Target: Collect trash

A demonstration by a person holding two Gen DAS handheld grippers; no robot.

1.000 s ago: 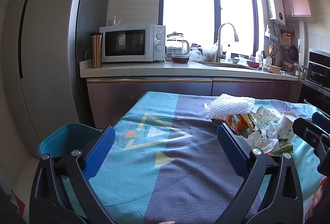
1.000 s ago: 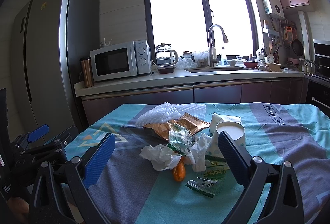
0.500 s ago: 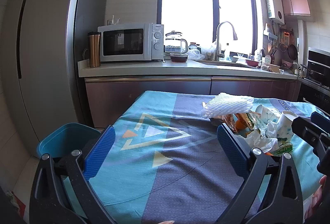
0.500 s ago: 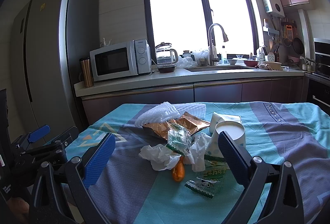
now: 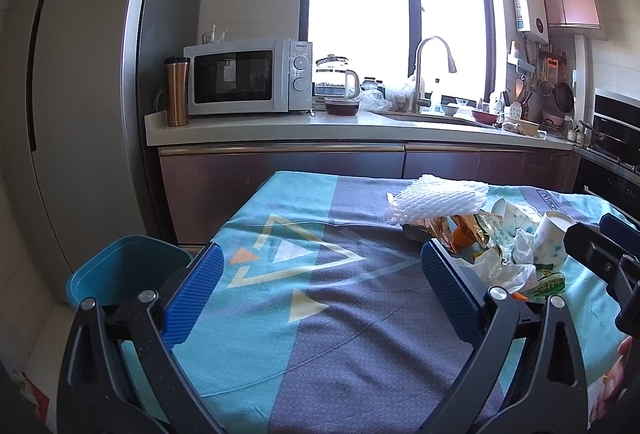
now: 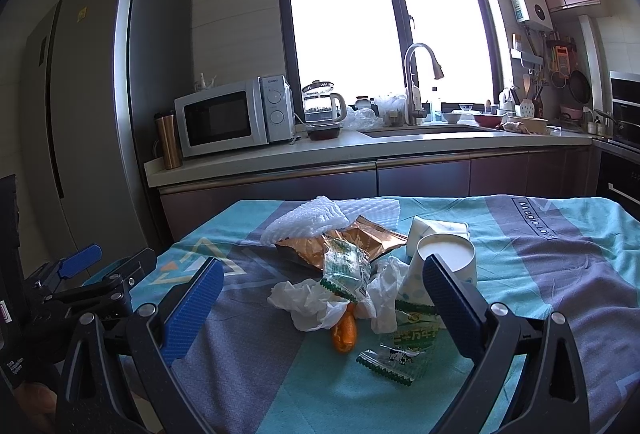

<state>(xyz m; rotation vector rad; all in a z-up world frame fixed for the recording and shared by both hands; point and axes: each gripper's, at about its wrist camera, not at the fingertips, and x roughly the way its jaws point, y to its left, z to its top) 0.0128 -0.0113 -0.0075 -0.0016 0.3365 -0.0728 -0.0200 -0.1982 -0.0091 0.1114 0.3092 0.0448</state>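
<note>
A heap of trash lies on the teal and grey tablecloth [image 6: 560, 266]: white foam netting [image 6: 308, 220], a copper foil bag [image 6: 352, 242], crumpled tissue [image 6: 308, 300], green wrappers [image 6: 346, 268], an orange peel [image 6: 345, 330] and paper cups [image 6: 446, 260]. My right gripper [image 6: 320, 308] hovers open just in front of the heap, empty. My left gripper [image 5: 316, 294] is open and empty over the bare cloth, left of the foam netting [image 5: 436, 200] and tissue [image 5: 500, 266]. A blue bin [image 5: 124, 270] stands on the floor past the table's left edge.
Behind the table runs a counter [image 5: 360, 128] with a microwave [image 5: 244, 80], copper tumbler [image 5: 177, 92], glass kettle [image 5: 334, 82] and sink tap [image 5: 430, 70]. A tall grey fridge [image 5: 72, 82] fills the left. An oven [image 5: 616, 142] sits at the right.
Both grippers have held nearly still, with only a slight drift of view; their jaws stay open and the trash has not moved.
</note>
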